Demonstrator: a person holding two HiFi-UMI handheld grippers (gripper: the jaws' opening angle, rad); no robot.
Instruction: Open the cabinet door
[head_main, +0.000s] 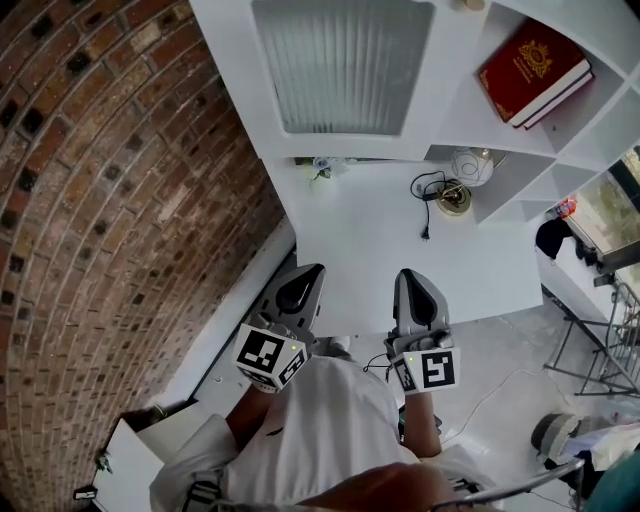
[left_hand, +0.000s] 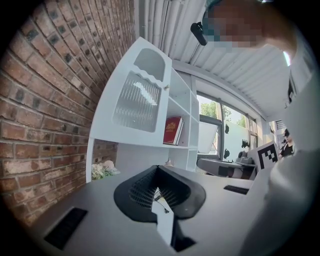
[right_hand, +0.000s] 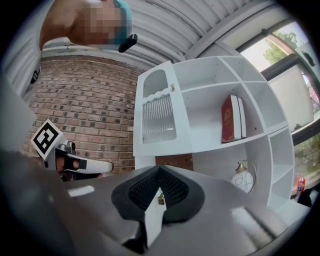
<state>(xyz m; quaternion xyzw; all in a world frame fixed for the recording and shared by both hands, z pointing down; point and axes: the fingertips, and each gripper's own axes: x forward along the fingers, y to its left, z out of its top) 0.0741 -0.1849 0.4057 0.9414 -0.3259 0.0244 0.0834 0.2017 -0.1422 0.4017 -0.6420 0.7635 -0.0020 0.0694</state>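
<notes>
The white cabinet's door (head_main: 343, 62), with a ribbed glass pane, stands closed at the shelf unit's upper left. It also shows in the left gripper view (left_hand: 135, 102) and the right gripper view (right_hand: 158, 120), where a small knob (right_hand: 173, 87) sits on the door's right edge. Both grippers hang close to my body, well short of the cabinet and across the white tabletop (head_main: 380, 250) from it. My left gripper (head_main: 305, 275) is shut with nothing between its jaws (left_hand: 158, 169). My right gripper (head_main: 410, 280) is likewise shut and holds nothing (right_hand: 160, 169).
A brick wall (head_main: 100, 200) runs along the left. Red books (head_main: 533, 68) lean in an open shelf to the right of the door. Under the shelves are a glass globe lamp (head_main: 470, 165), a brass object with a black cable (head_main: 452, 198) and small flowers (head_main: 325, 167).
</notes>
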